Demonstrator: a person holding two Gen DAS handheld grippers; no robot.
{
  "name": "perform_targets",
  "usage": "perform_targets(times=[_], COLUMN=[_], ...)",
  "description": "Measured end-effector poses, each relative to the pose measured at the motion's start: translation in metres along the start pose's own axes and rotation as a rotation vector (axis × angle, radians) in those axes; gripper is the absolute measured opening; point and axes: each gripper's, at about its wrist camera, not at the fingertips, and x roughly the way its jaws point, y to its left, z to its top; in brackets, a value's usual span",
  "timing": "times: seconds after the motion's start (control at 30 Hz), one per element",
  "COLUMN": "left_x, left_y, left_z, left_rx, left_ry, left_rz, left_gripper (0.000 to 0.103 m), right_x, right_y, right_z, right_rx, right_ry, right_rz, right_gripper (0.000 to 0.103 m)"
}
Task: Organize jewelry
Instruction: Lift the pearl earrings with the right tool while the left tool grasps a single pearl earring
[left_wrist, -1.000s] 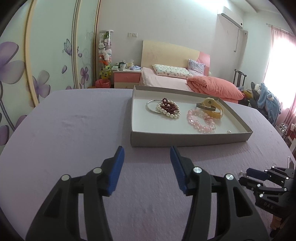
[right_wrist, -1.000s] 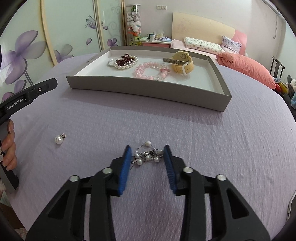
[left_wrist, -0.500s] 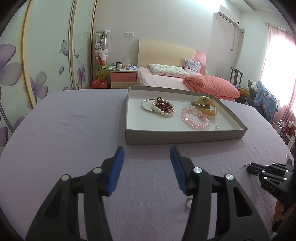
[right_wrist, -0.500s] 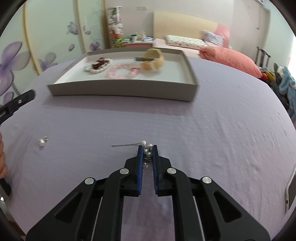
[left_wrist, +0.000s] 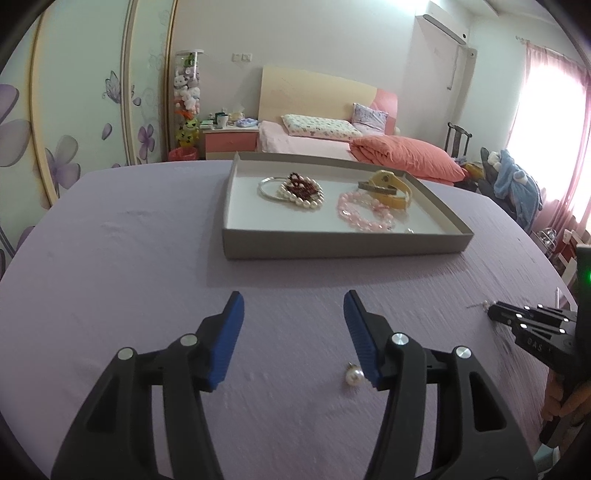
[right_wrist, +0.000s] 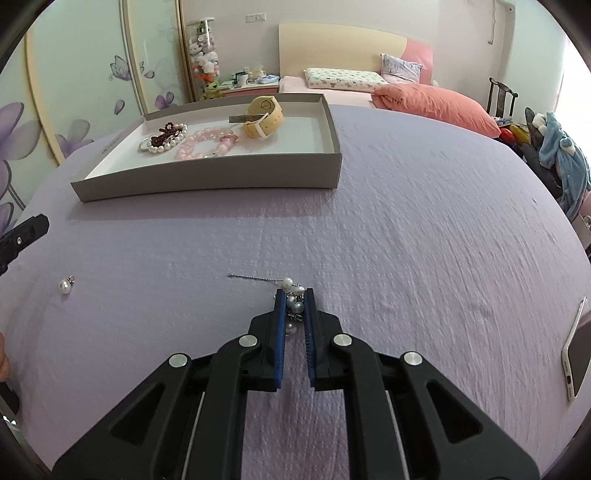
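My right gripper is shut on a pearl-and-chain necklace at the lilac tablecloth; a chain end trails left. It also shows in the left wrist view at far right. My left gripper is open and empty above the cloth. A single pearl pendant lies beside its right finger, also in the right wrist view. The grey tray holds a pearl bracelet, a pink bead bracelet and a yellow watch.
A phone lies at the table's right edge. A bed with pink pillows and a chair with a blue toy stand behind the table. Wardrobe doors with flower prints are at the left.
My right gripper closed on the necklace and swung so the tray sits further left. My left gripper drew back, bringing the loose pearl into view beside its right finger.
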Motion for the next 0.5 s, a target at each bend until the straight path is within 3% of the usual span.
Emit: perform_targets(times=[0.5], left_x=[0.006], left_y=[-0.025], left_z=[-0.026], left_rx=[0.030], left_ry=[0.130], left_rz=[-0.056], left_gripper=[0.056], right_x=[0.000], right_y=[0.001], right_z=[0.000], right_rx=[0.002], right_ry=[0.000], right_rz=[-0.003], right_gripper=[0.010])
